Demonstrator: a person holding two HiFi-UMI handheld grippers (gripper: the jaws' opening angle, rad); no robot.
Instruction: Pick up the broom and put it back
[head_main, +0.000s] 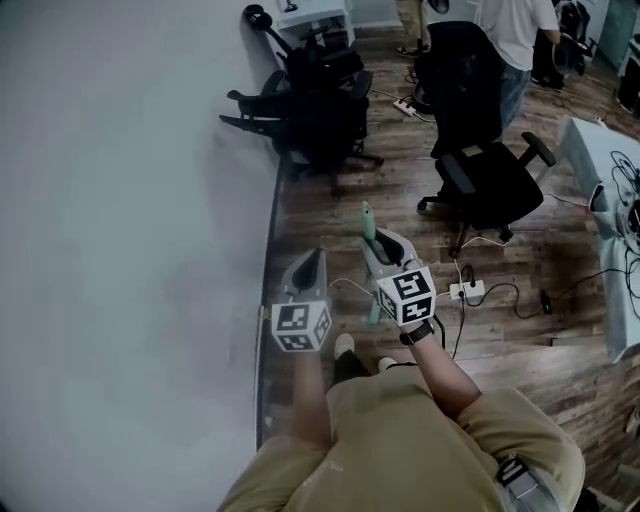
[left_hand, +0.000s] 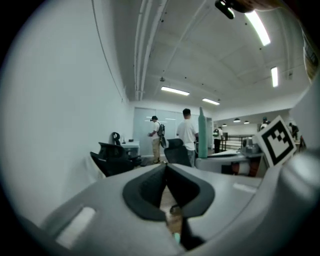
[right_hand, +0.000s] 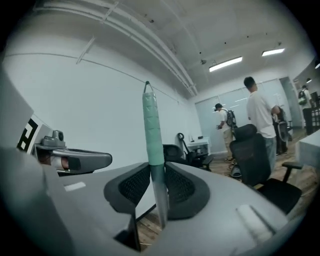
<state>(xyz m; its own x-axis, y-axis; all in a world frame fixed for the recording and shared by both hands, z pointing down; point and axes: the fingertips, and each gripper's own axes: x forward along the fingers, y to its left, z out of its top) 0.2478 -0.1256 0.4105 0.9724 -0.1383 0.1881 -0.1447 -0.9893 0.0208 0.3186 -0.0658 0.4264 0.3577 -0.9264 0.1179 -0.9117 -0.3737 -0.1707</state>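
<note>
Here, through the head view, I am looking steeply down at a person in a tan shirt (head_main: 400, 440), who is standing on a wooden floor (head_main: 520, 345) close beside a plain white wall (head_main: 120, 250) and is holding a gripper in each hand. The right gripper (right_hand: 157, 172) is grasping the broom (right_hand: 152, 127) by its handle. In the right gripper view its two dark pads (right_hand: 134, 186) are pressing on the shaft from both sides, just below a pale green sleeve. The handle is standing upright between them, pointing to 12 o'clock. The broom's lower end is hiding behind the gripper, so I cannot tell where the bristles are. The left gripper (left_hand: 166, 170) is clenched on nothing. In its own view the pads are meeting at their tips, and only floor is showing behind them. In the head view it is hovering just beside the right gripper, at that gripper's 9 o'clock, nearer the wall. A black office chair (head_main: 487, 170) is standing at 2 o'clock from the grippers. A heap of dark chairs (head_main: 310, 105) is lying against the wall at 12 o'clock. A white power strip (head_main: 466, 292) is lying on the floor at 3 o'clock, its cables trailing. A pale table (head_main: 600, 165) is showing at the right edge, and another person in a white shirt (head_main: 515, 35) is standing at 1 o'clock.
</note>
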